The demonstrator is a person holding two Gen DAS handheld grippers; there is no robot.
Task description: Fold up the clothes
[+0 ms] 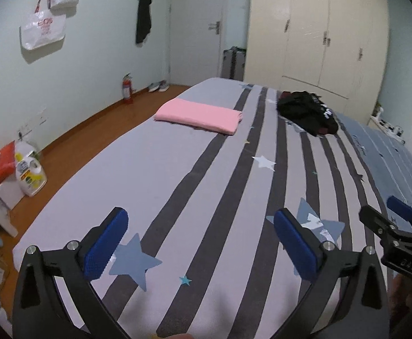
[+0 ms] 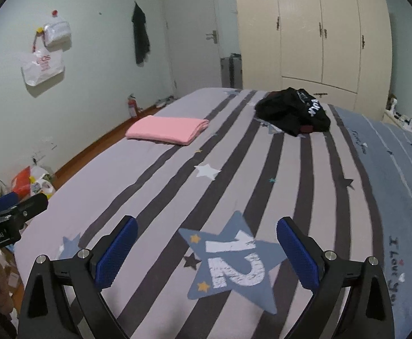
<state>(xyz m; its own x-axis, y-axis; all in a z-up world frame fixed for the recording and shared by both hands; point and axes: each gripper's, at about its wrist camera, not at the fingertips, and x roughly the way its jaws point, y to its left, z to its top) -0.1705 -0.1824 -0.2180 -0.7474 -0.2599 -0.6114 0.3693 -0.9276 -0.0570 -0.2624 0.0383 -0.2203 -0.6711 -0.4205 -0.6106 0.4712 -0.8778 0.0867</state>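
Both grippers, left gripper [image 1: 200, 243] and right gripper [image 2: 207, 251], hang wide apart over the striped bed [image 2: 160, 197], holding nothing. Pink folded garment [image 1: 199, 115] lies flat; black clothes [image 1: 307, 113] sit crumpled beyond.

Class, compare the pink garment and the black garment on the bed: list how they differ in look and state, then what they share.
1. The pink garment is folded into a neat flat rectangle; the black garment lies in a crumpled heap.
2. The pink garment is plain; the black garment carries white lettering.
3. The pink garment sits nearer the bed's left edge; the black garment sits farther right.
Shared: both rest on the striped bed cover, untouched by either gripper.
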